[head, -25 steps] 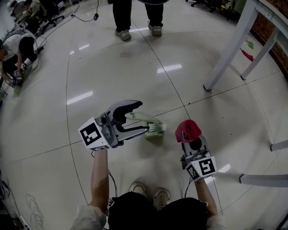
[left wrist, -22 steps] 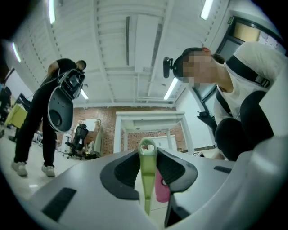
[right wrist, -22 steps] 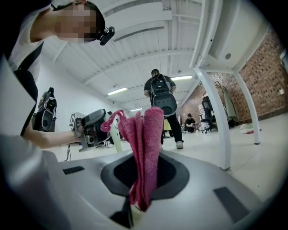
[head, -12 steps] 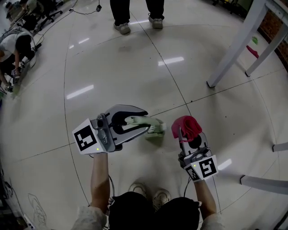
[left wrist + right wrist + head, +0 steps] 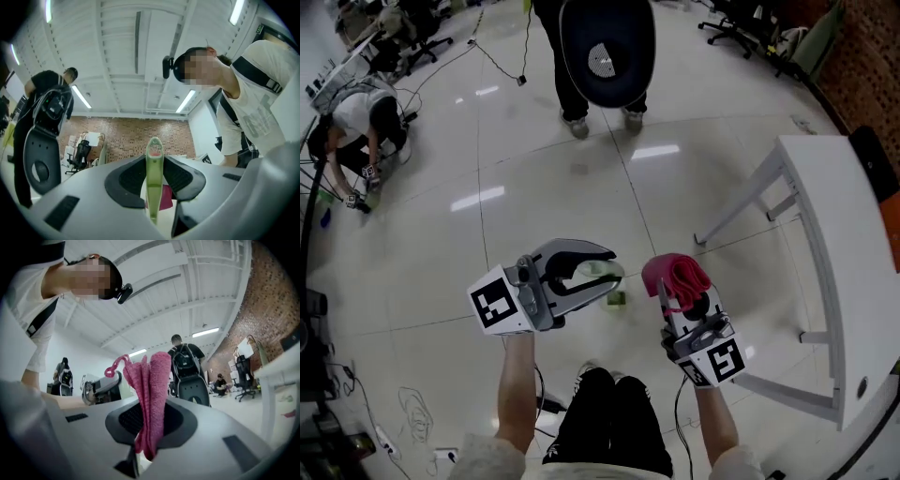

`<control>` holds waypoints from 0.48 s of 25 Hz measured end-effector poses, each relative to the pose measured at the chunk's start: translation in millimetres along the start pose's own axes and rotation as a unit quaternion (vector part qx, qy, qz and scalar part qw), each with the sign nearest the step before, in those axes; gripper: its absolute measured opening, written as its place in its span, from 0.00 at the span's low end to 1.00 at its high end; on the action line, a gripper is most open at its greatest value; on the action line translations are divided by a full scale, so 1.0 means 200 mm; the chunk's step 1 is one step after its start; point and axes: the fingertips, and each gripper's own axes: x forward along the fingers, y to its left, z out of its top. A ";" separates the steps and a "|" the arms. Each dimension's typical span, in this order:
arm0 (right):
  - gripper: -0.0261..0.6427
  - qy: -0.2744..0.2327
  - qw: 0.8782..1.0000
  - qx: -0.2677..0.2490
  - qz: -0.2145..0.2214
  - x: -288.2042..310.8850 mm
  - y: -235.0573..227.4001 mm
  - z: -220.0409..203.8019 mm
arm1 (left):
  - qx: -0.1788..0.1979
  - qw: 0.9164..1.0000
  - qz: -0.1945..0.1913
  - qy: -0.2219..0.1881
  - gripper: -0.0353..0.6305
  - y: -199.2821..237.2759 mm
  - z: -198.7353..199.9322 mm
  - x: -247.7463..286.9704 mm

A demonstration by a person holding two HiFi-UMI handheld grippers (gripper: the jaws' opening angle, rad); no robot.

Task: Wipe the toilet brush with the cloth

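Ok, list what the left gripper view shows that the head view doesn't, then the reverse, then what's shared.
Left gripper view only: the hanging hole at the end of the toilet brush handle, and the ceiling lights. Head view only: the white table, the floor, a crouching person. Shared: the left gripper shut on the brush, and the pink cloth.

A large open lab or workshop hall: glossy tiled floor (image 5: 694,187) trailed with cables (image 5: 502,66), a brick wall (image 5: 272,310), swivel chairs (image 5: 243,373), ceiling strip lights (image 5: 84,96), and a person (image 5: 356,112) crouched over gear.
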 end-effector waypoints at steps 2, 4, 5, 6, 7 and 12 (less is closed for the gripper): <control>0.08 -0.023 0.999 0.009 0.029 0.10 0.11 0.58 | 0.007 1.000 0.002 -0.001 0.23 0.01 0.50 0.11; 0.08 -0.039 0.997 0.018 0.061 0.16 0.20 1.09 | 0.011 1.000 0.006 -0.002 0.23 -0.01 0.91 0.21; 0.08 -0.043 0.996 0.018 0.070 0.18 0.24 1.29 | 0.012 1.000 0.009 -0.001 0.23 -0.03 1.07 0.26; 0.08 -0.045 0.996 0.013 0.073 0.17 0.27 1.44 | 0.013 1.000 0.013 0.003 0.23 -0.07 1.18 0.30; 0.08 -0.045 0.996 0.004 0.073 0.16 0.30 1.55 | 0.014 1.000 0.017 0.007 0.23 -0.11 1.27 0.33; 0.08 -0.050 0.993 -0.045 0.099 0.05 0.47 1.88 | 0.018 1.000 0.015 0.004 0.23 -0.25 1.51 0.40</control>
